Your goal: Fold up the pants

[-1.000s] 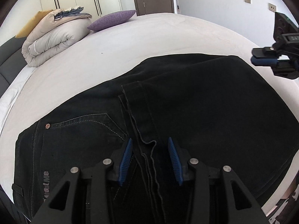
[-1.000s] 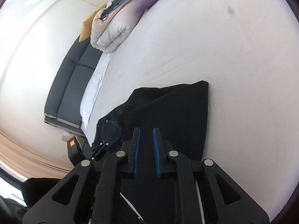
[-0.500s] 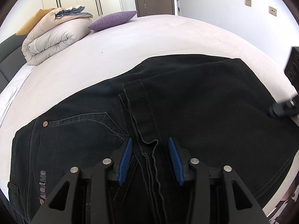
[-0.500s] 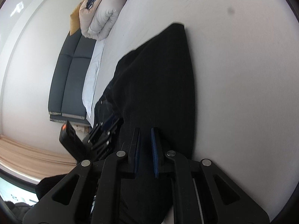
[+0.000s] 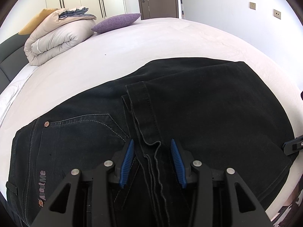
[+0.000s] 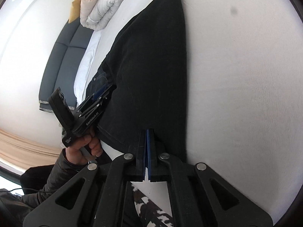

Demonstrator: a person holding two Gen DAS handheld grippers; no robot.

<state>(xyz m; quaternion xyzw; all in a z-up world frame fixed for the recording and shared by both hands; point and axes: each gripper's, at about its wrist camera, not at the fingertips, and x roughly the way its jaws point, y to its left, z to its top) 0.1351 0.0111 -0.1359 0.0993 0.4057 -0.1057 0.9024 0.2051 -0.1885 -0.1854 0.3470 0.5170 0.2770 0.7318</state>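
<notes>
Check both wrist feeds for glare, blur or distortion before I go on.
Left wrist view: sharp, evenly daylit, strong fisheye bulge across the white bed sheet; the black denim pants show stitching. Right wrist view: sheet nearly blown out, pants almost featureless, edges soft.

We see the pants on the bed ahead of our jaws, rolled duvet and pillow beyond, far left.

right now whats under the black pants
The black pants lie flat on the white bed sheet, which shows all around them. Whatever is directly beneath the fabric is covered.
</notes>
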